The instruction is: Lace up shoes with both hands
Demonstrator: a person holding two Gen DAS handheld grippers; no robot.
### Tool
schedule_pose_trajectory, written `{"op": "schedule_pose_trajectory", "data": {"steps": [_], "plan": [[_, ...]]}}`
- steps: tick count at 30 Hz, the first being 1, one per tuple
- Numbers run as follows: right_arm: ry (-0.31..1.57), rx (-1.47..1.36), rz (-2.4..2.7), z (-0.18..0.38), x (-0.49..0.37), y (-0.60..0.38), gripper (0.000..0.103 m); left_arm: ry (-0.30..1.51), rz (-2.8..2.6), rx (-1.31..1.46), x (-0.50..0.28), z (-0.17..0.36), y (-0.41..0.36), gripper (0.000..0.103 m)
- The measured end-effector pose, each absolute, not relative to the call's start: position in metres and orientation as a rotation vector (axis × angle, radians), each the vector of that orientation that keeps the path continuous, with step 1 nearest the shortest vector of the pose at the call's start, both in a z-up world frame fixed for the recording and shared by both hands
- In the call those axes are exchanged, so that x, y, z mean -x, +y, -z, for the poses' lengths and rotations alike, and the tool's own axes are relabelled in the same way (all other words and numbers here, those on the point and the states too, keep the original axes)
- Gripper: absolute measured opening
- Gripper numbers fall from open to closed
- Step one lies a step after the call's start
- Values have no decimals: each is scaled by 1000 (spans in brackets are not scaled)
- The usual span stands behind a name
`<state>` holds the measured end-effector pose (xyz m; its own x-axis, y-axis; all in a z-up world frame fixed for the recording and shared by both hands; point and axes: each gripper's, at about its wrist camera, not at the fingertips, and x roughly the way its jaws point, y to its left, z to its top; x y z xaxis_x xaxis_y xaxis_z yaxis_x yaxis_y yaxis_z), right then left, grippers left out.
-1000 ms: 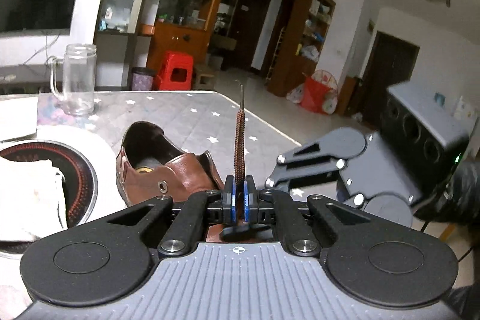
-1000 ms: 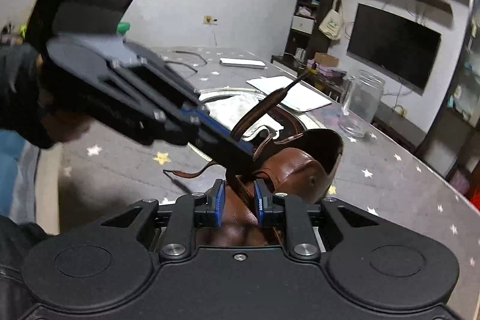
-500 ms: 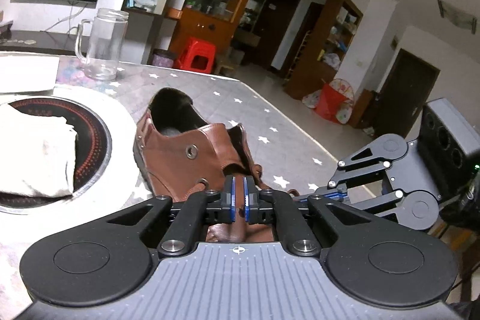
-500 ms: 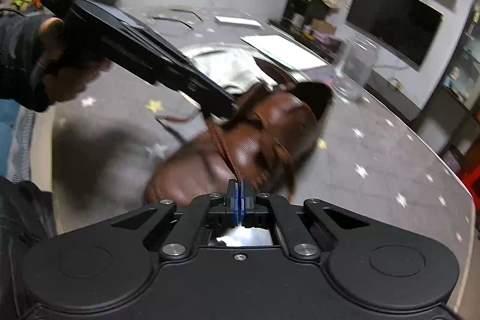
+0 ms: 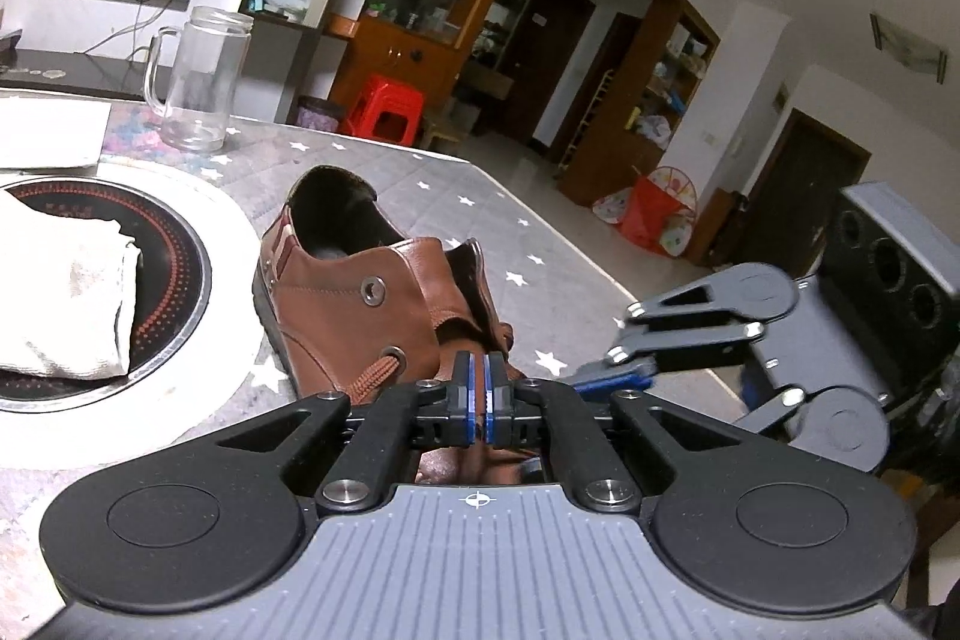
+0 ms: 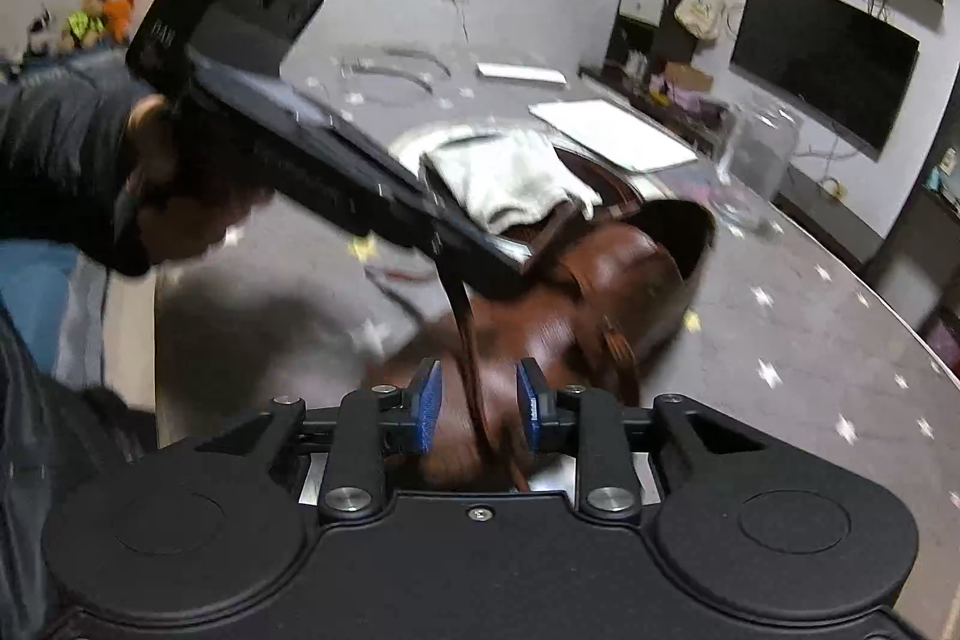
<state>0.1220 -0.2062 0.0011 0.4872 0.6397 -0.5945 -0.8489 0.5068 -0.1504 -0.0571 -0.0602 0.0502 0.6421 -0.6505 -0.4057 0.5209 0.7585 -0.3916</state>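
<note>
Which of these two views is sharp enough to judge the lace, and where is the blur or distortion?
Left wrist view: sharp; the left gripper is shut on the lace beside the shoe; fisheye bends the room. Right wrist view: motion-smeared; shoe and lace streak between the open right gripper, and the glass mug is ghosted.

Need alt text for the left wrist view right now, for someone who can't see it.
The left gripper, jaws nearly closed, sits just above a brown leather shoe on a star-patterned table, with a brown lace threaded through the lower eyelet. The right gripper reaches in from the right; a glass mug stands behind.
</note>
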Motion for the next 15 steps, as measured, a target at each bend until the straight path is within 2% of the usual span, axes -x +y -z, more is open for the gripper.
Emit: {"op": "schedule_pose_trajectory", "data": {"steps": [2,3,5,11,14,15], "plan": [[508,447,-947,1,-127,-201,16,559,675,242,57,-51,-60,3],[506,442,-945,2,-128,-200,16,560,675,239,56,-52,-60,3],[509,431,-947,3,-130,-198,3,559,670,228,56,-53,-60,3],[499,434,-886,-3,-128,-204,2,496,610,214,57,-75,-51,5],[474,458,-846,-11,-127,-211,2,504,585,213,48,-81,-54,11],[465,480,-834,-13,-124,-213,2,515,571,210,44,-82,-56,16]]}}
